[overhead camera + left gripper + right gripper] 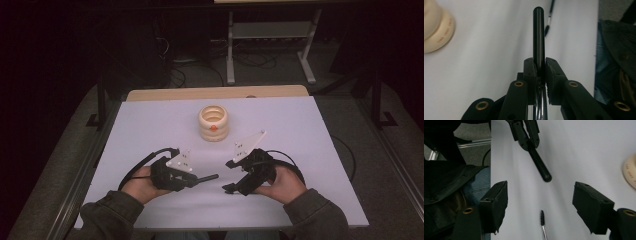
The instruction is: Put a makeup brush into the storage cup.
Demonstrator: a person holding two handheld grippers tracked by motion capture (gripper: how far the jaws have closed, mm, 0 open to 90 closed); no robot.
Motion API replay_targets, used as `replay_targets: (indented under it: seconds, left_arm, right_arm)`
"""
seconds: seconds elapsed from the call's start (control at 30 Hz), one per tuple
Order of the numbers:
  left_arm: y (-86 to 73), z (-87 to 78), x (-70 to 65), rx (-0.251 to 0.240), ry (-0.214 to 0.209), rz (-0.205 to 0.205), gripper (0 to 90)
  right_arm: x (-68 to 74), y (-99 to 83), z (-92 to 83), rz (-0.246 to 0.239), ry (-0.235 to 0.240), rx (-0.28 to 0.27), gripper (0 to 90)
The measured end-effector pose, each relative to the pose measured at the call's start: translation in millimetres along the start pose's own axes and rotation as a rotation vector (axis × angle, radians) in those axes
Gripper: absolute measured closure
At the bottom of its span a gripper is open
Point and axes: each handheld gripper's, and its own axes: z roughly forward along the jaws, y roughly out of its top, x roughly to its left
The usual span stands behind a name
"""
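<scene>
a person is sitting at a white table (150, 125), a gripper in each hand. the left gripper (539, 68) is clamping a black mascara tube (539, 35), which is pointing toward the right gripper (540, 200). the right gripper's jaws are standing wide with nothing pressed between them; a mascara wand (542, 220) is lying on the table below their gap. a cream ringed holder (213, 122) is sitting farther back.

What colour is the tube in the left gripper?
Glossy black tube, clearest in the left gripper view.
</scene>
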Motion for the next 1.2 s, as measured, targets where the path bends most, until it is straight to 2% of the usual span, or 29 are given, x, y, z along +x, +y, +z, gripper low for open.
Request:
replay_targets:
  seconds: [0.1,0.17,0.3,0.33,0.4,0.43,0.53,0.7,0.97,1.2]
  left_arm:
    - [3.3,2.0,-1.9,0.005,-0.016,0.034,79.6]
    - [5.6,3.5,-3.1,0.009,-0.026,0.043,79.6]
    - [11.4,6.2,-4.8,0.01,-0.034,0.067,79.5]
    - [13.1,6.2,-4.4,0.016,-0.039,0.084,79.6]
    - [16.3,7.4,-5.1,0.021,-0.043,0.095,79.6]
    - [17.5,8.9,-6.4,0.006,-0.042,0.086,79.6]
    - [22.5,9.7,-8.4,0.002,-0.053,0.096,79.6]
    - [28.6,12.1,-12.4,-0.005,-0.063,0.111,79.6]
    - [38.6,15.1,-16.5,0.021,-0.081,0.168,79.6]
    - [45.3,17.9,-19.9,0.021,-0.088,0.192,79.6]
  right_arm:
    - [-0.3,1.2,6.3,-0.011,0.023,0.023,30.7]
    - [0.8,2.0,9.4,-0.01,0.038,0.037,32.0]
    - [2.5,2.1,11.7,-0.016,0.051,0.051,34.3]
    - [2.6,1.7,11.5,-0.016,0.051,0.056,35.1]
    - [2.5,0.9,10.4,-0.019,0.052,0.055,36.2]
    - [2.8,0.5,9.5,-0.017,0.051,0.056,36.9]
    - [2.6,-0.7,7.8,-0.02,0.053,0.057,39.2]
    - [4.8,-4.6,7.9,-0.035,0.067,0.05,45.7]
    - [6.7,-9.3,9.6,-0.05,0.094,0.057,60.6]
    - [8.2,-12.7,10.1,-0.057,0.114,0.061,71.0]
